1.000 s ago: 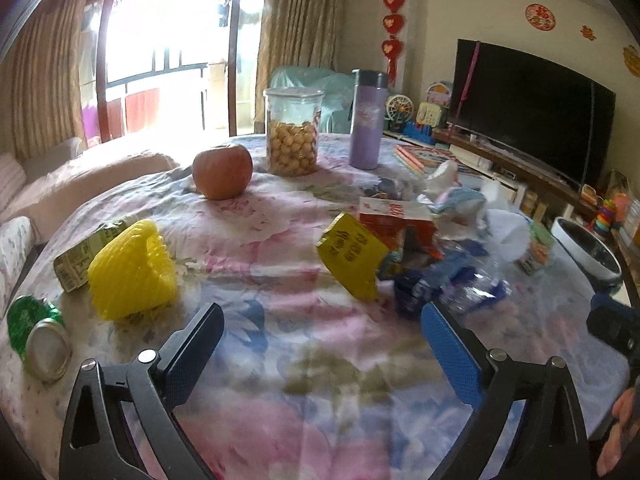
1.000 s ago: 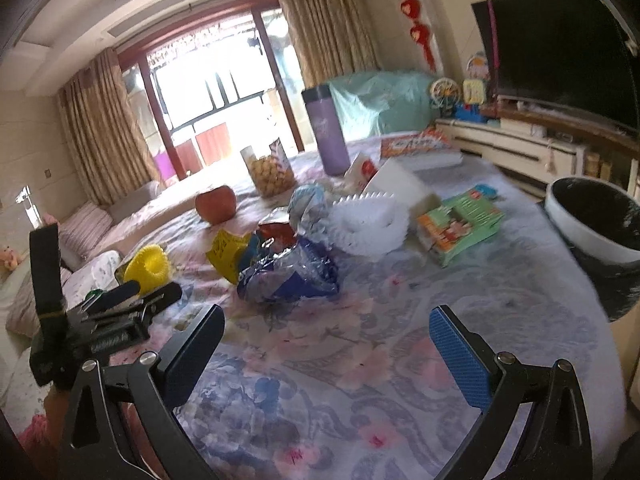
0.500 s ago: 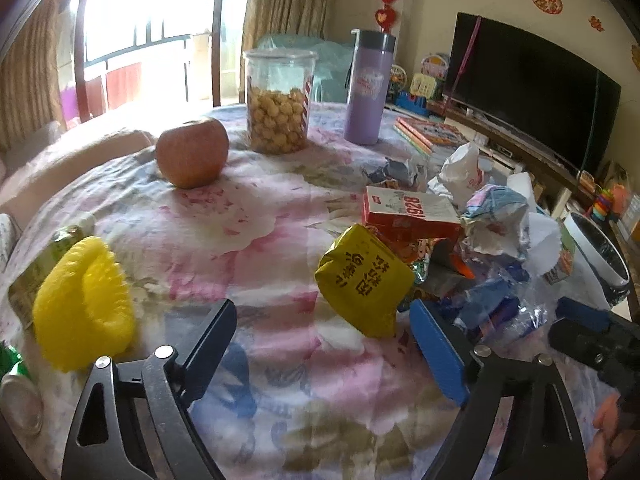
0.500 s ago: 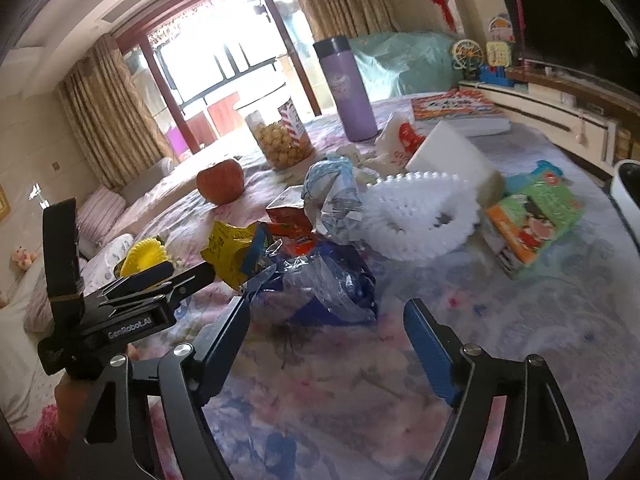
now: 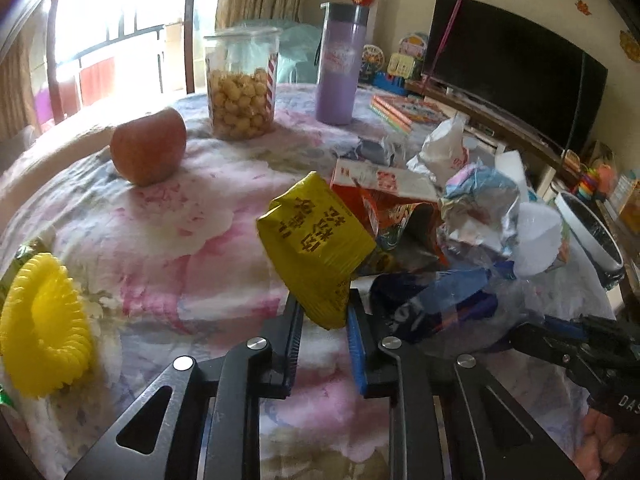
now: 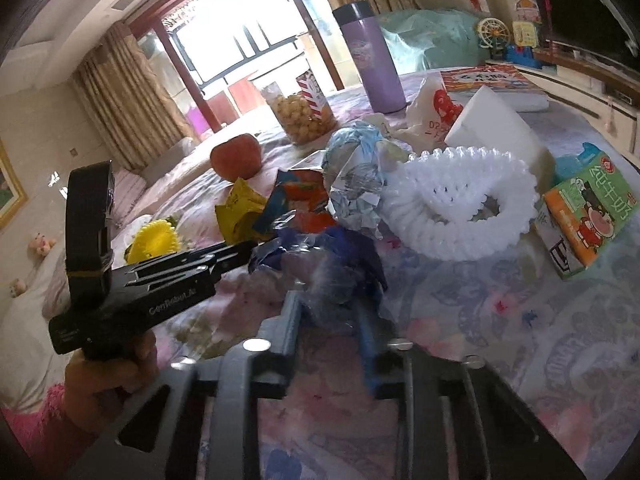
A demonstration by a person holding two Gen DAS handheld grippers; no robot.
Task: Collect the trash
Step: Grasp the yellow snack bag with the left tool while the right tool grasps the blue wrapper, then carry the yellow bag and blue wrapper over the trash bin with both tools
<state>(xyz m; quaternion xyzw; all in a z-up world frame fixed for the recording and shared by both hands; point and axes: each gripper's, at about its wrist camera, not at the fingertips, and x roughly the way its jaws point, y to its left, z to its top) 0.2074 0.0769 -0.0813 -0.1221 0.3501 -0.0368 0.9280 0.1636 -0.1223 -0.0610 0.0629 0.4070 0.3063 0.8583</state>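
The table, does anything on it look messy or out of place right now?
Yes. Crumpled wrappers lie heaped mid-table: a yellow snack bag, a blue plastic wrapper, a crushed red carton and a white foam net. The left gripper is closing on the yellow bag, the right gripper on the blue wrapper.

We see open floral tabletop (image 5: 168, 248) between the yellow foam net (image 5: 42, 320) and the yellow wrapper (image 5: 316, 240), and more bare cloth on the near right in the right wrist view. Ahead, the crumpled wrapper heap (image 5: 472, 208), white foam net (image 6: 460, 216) and milk carton (image 6: 580, 220) crowd the way; apple (image 5: 148, 152), snack jar (image 5: 240, 84) and purple flask (image 5: 340, 64) stand well behind.
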